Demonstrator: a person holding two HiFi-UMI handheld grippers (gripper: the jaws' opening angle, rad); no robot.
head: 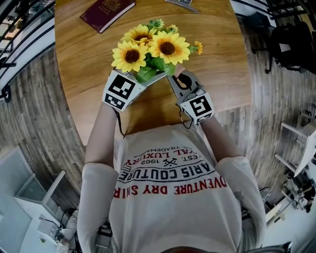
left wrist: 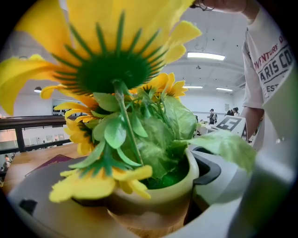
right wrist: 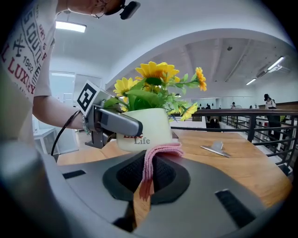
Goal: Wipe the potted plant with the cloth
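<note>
The potted plant [head: 150,49], a bunch of yellow sunflowers with green leaves in a cream pot [right wrist: 144,128], stands near the front edge of the round wooden table [head: 222,64]. My left gripper [left wrist: 149,207] is shut on the pot [left wrist: 158,195], one jaw on each side of it. In the right gripper view the left gripper [right wrist: 114,122] reaches along the pot's left side. My right gripper [right wrist: 146,183] is shut on a folded pink cloth [right wrist: 156,155]. The cloth's far end touches the pot's lower front. From the head view the flowers hide both grippers' tips.
A dark red booklet [head: 106,12] lies at the table's far left. A small metal piece [right wrist: 215,149] rests on the table beyond the pot to the right. A black railing [right wrist: 251,123] runs behind the table. A dark chair [head: 289,44] stands at the right.
</note>
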